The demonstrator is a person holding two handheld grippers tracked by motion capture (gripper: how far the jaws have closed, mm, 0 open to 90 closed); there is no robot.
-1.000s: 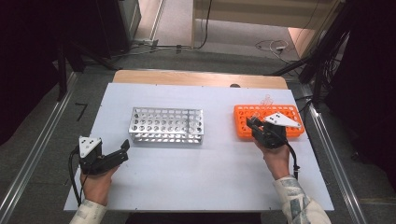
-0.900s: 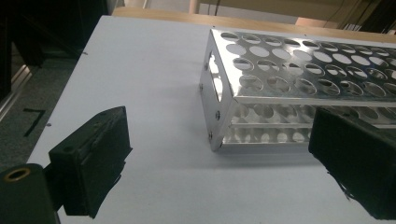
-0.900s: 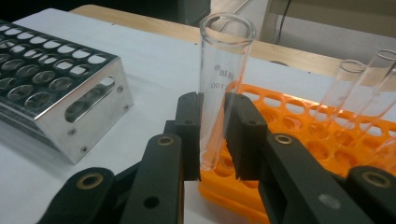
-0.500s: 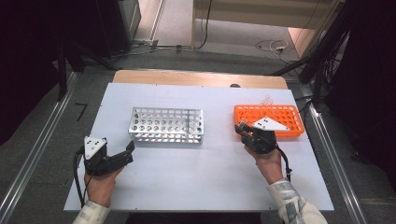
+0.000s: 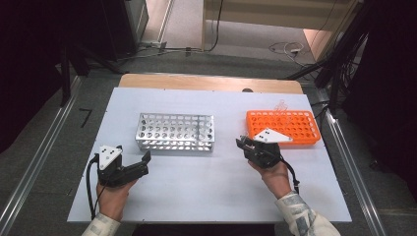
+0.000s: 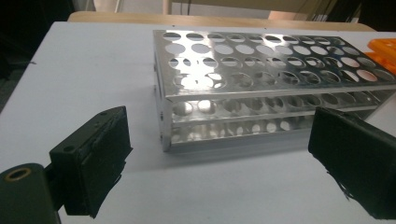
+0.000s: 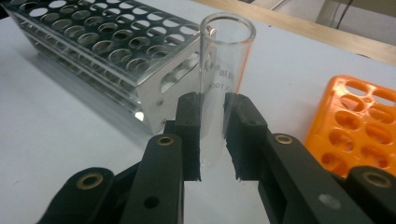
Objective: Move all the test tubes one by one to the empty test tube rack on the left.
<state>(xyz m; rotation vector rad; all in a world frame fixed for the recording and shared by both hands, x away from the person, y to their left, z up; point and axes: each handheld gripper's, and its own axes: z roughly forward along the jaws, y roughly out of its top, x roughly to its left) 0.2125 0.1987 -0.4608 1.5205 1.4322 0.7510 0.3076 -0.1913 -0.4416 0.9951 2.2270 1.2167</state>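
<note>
My right tongs (image 7: 212, 140) are clamped on a clear glass test tube (image 7: 223, 88); both black pads press its lower half from either side, and the open mouth rises well above them. The tube stands about upright between the pads, with faint printed lettering on the glass just above the grip. In the high view those tongs (image 5: 244, 144) sit just off the near left corner of the orange plastic tube rack (image 5: 283, 127), with my hand (image 5: 273, 177) behind them over the white surface (image 5: 206, 191). In the right gripper view, the orange rack (image 7: 359, 126) lies to the right of the tongs and near them, while a corner of the metal test tube rack (image 7: 116, 56) lies ahead and to the left, just beyond the tube.

My left tongs (image 6: 219, 158) stand wide apart with nothing between them. In the left gripper view, the metal rack (image 6: 266, 88) lies straight ahead of them, its near long side facing the pads. Its holes look empty from here. In the high view these tongs (image 5: 145, 160) sit near the metal rack's (image 5: 175, 132) near left corner, apart from it, with my left hand (image 5: 115, 189) behind.
</note>
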